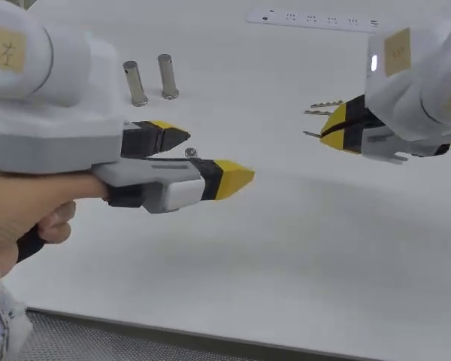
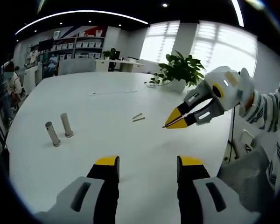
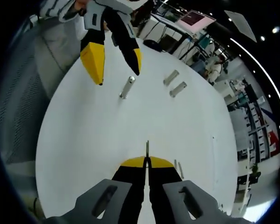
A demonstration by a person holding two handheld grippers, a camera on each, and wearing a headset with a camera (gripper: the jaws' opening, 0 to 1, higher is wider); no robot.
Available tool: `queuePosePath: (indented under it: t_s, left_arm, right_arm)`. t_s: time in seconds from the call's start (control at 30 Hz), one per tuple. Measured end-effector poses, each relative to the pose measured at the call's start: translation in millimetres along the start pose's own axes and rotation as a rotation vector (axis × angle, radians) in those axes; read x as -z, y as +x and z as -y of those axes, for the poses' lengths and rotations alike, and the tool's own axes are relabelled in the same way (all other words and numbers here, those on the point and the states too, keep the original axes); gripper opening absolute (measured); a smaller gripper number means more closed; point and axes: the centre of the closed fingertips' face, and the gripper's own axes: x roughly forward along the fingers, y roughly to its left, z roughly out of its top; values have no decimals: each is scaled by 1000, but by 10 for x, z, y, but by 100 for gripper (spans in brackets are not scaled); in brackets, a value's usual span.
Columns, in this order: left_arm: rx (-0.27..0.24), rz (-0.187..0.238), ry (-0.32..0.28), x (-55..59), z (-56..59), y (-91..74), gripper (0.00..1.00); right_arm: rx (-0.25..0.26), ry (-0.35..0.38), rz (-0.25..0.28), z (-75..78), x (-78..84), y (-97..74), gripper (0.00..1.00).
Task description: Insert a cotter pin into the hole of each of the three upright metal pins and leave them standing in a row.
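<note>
Tabletop (image 1: 323,248); left gripper (image 1: 219,156) agape by metal pin (image 3: 127,87), right gripper (image 3: 147,161) tight on cotter pin (image 3: 147,148).

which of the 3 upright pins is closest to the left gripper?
The lone pin just off the jaws of the left gripper; the other two stand paired farther away.

The counter (image 1: 301,248) is plain white. The metal pins (image 1: 135,83) are dull silver-grey, and the loose cotter pins (image 2: 137,117) are tan. The left gripper (image 1: 219,156) and right gripper (image 1: 325,136) have white-and-grey bodies and black, yellow-tipped fingers (image 1: 229,177). A sleeve (image 2: 266,116) is striped grey and white.
</note>
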Motion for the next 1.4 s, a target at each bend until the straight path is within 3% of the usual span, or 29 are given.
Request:
queuePosePath:
  t_s: [0.13, 0.4, 0.57, 0.73, 0.87, 1.03, 1.17, 1.4]
  left_arm:
    - [48, 7, -11, -45, 79, 68, 40]
    - [93, 4, -19, -79, 194, 172, 34]
    - [144, 5, -70, -128, 296, 221, 26]
    - [166, -13, -82, -115, 355, 248, 19]
    - [205, -27, -143, -101, 413, 269, 16]
    - [235, 0, -207, -152, 434, 277, 9]
    - [243, -19, -232, -128, 445, 291, 7]
    - [255, -11, -258, -143, 474, 293, 3]
  right_arm:
    - [20, -15, 21, -68, -105, -64, 2]
    - [34, -19, 61, -140, -279, -130, 2]
    - [32, -25, 78, -192, -326, -117, 2]
    - [29, -32, 87, -229, -361, -121, 2]
    - [33, -29, 96, -246, -385, -138, 2]
    - [38, -30, 103, -257, -404, -167, 2]
    - [52, -30, 112, -242, -421, -188, 2]
    - [57, -29, 114, -239, -427, -207, 2]
